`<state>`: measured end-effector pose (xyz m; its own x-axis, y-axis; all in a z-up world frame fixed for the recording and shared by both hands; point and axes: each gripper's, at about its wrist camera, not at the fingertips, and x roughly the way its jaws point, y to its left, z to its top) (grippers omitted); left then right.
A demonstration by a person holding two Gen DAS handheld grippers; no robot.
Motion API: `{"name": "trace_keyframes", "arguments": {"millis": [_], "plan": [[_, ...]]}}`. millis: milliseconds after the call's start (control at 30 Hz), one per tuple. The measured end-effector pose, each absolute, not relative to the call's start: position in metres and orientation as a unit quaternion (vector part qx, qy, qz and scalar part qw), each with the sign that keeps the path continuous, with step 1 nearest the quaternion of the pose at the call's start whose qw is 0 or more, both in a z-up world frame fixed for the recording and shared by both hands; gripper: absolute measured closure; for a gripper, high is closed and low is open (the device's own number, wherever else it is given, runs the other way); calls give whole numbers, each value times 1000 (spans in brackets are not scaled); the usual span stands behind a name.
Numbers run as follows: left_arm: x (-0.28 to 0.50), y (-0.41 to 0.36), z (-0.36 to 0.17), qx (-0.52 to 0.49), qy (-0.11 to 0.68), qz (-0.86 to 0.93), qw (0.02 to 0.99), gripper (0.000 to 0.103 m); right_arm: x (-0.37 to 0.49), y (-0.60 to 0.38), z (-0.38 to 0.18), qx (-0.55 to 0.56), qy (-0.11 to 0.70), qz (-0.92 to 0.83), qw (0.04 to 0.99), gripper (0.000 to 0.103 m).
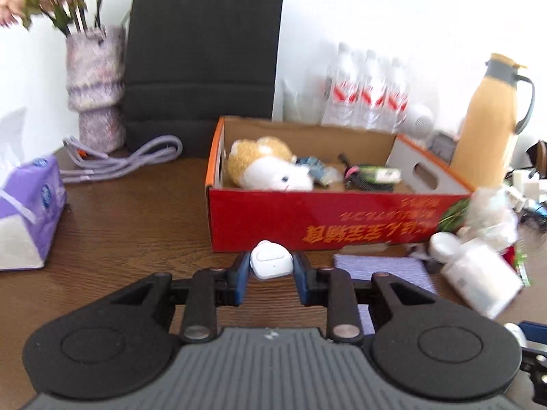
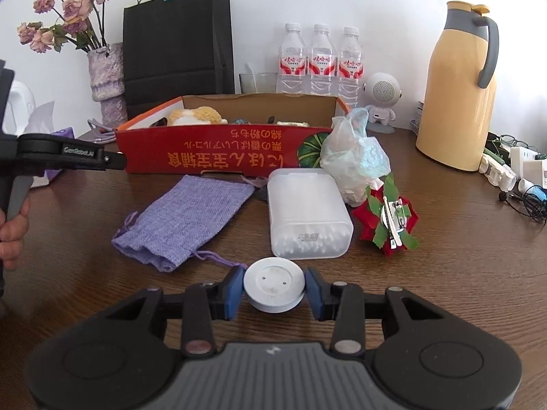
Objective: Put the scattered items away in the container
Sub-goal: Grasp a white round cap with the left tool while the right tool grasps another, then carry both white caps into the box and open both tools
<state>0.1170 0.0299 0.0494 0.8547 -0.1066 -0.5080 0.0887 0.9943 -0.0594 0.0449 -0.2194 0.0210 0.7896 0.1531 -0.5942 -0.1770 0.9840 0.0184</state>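
A small white gadget (image 1: pixel 272 263) is pinched between the blue pads of the left gripper (image 1: pixel 271 273), jaws closed snug on it, and it's held above the wooden table (image 1: pixel 136 225) just in front of the red cardboard box (image 1: pixel 318 220). Over on the other side, a round white disc (image 2: pixel 274 288) is clamped the same way in the right gripper (image 2: pixel 274 290), low over the table and near the front edge of the clutter. Inside the box, a yellow and white plush toy (image 1: pixel 266 165) can be seen, plus a few smaller bits that are too blurry to be named. Still left out on the table: a purple woven pouch (image 2: pixel 186 213) lying flat, a frosted plastic case of cotton swabs (image 2: pixel 307 213) just beside it, a red and green flower clip (image 2: pixel 388 220) to the right of that, and a crumpled plastic bag (image 2: pixel 354 157) resting against the box's corner. Behind the box, three water bottles (image 2: pixel 321 58), a black paper bag (image 2: pixel 177 41), a vase of dried flowers (image 2: pixel 106 78) and a yellow thermos jug (image 2: pixel 458 82) are lined up along the wall.
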Motion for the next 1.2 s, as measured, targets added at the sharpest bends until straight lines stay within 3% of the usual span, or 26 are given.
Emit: {"name": "trace_keyframes", "arguments": {"millis": [367, 733, 967, 1200], "plan": [[-24, -11, 71, -26, 204, -43, 978, 75, -16, -211, 61, -19, 236, 110, 965, 65], [-102, -21, 65, 3, 192, -44, 980, 75, -86, -210, 61, -13, 207, 115, 971, 65], [-73, -16, 80, -12, 172, -56, 983, 75, -66, -216, 75, -11, 194, 111, 975, 65], [66, -20, 135, -19, 155, -89, 984, 75, 48, -201, 129, -39, 144, 141, 979, 65]]}}
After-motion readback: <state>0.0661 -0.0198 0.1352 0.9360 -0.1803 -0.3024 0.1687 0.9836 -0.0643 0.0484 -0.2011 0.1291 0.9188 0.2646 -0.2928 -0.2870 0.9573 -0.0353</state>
